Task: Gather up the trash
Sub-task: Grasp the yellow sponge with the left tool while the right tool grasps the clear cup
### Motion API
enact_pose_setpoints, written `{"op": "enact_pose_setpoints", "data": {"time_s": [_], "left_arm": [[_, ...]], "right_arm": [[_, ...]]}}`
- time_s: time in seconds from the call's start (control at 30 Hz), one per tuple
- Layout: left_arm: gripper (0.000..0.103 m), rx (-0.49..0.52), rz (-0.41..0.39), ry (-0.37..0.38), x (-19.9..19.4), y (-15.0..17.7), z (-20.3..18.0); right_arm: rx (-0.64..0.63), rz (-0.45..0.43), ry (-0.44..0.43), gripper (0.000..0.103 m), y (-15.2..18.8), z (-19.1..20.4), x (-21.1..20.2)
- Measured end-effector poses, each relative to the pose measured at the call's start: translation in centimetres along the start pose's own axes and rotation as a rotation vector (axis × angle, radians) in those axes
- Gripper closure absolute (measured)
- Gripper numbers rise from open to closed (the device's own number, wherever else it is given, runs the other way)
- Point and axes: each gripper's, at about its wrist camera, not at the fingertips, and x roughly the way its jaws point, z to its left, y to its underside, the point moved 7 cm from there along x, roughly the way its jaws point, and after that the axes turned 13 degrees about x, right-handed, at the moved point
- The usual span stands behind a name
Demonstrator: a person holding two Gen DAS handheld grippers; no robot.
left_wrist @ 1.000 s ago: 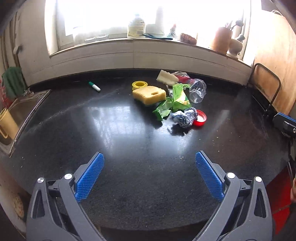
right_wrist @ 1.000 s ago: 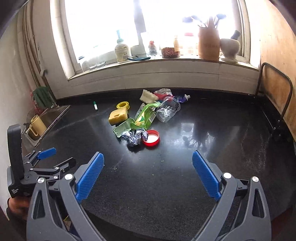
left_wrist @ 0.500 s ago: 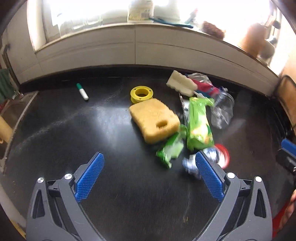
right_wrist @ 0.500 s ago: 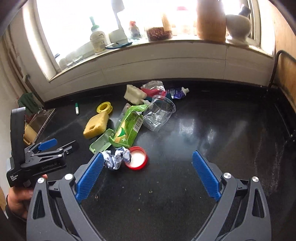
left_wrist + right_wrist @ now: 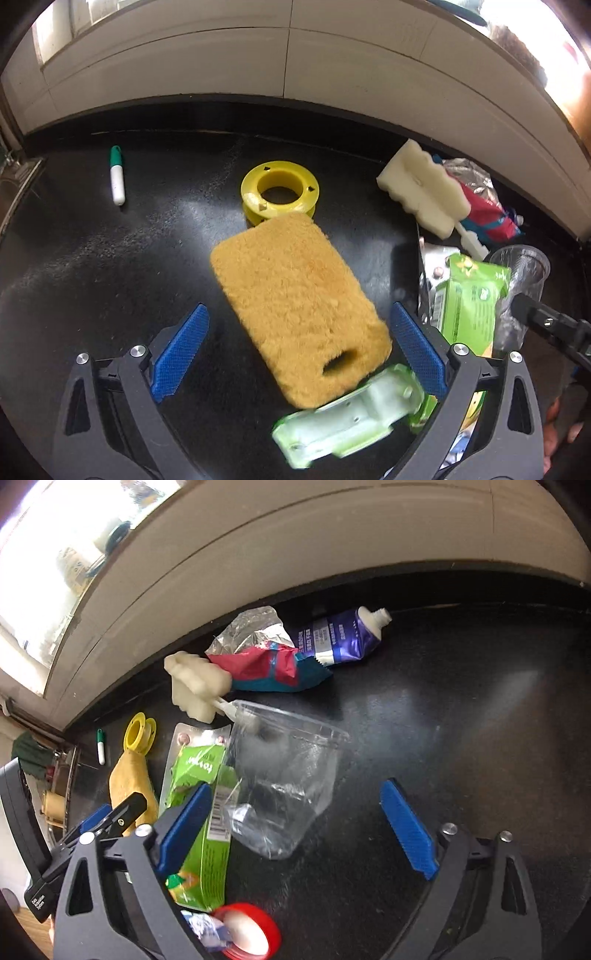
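My left gripper (image 5: 297,352) is open, its blue pads on either side of a yellow sponge (image 5: 299,314) on the black counter. A pale green plastic scrap (image 5: 347,417) lies just under the sponge's near end. My right gripper (image 5: 295,830) is open around a crushed clear plastic cup (image 5: 284,782). A green wrapper (image 5: 199,812) lies by its left pad. A red lid (image 5: 251,934) and crumpled foil (image 5: 207,930) sit below it. A red-and-teal wrapper (image 5: 269,668), a silver bag (image 5: 251,627) and a purple tube (image 5: 340,635) lie by the wall.
A yellow tape spool (image 5: 279,192), a green-capped marker (image 5: 117,173) and a white foam brush (image 5: 424,192) lie on the counter (image 5: 92,258). The tiled wall (image 5: 288,55) rises behind. A sink (image 5: 59,786) is at far left.
Both grippers have moved forward and down toward the trash pile. The left one now straddles the sponge; the right one now straddles the clear cup. Both stay open.
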Motion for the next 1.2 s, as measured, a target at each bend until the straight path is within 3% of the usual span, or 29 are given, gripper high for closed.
{"op": "enact_pose_setpoints", "data": {"time_s": [0.07, 0.1, 0.17, 0.27, 0.43, 0.53, 0.9, 1.2], "left_arm": [[0.023, 0.001, -0.010, -0.003, 0.2, -0.3, 0.3], [0.028, 0.003, -0.010, -0.001, 0.3, -0.4, 0.4], [0.035, 0.001, -0.013, 0.021, 0.3, -0.4, 0.6], [0.046, 0.020, -0.025, 0.012, -0.1, -0.3, 0.8], [0.062, 0.018, -0.037, 0.025, -1.7, 0.5, 1.3], [0.067, 0.041, -0.068, 0.021, -4.0, 1.3, 1.8], [0.067, 0.068, -0.160, 0.020, -13.2, 6.8, 2.5], [0.067, 0.080, -0.183, 0.009, -15.5, 10.4, 2.5]], "right_arm": [[-0.005, 0.004, -0.006, 0.037, 0.0, 0.3, 0.4], [-0.014, 0.007, -0.005, 0.053, 0.2, 0.5, 0.5], [-0.025, -0.001, -0.007, 0.058, 0.4, 0.7, 0.4], [-0.047, -0.025, -0.003, 0.075, 0.6, 0.9, -0.2], [-0.117, -0.076, 0.002, 0.077, 1.3, 1.8, -2.7], [-0.146, -0.109, -0.006, 0.077, 2.1, 2.0, -5.0], [-0.224, -0.176, -0.046, 0.077, 8.4, 1.1, -12.8], [-0.255, -0.182, -0.051, 0.077, 12.3, 1.0, -14.6]]}}
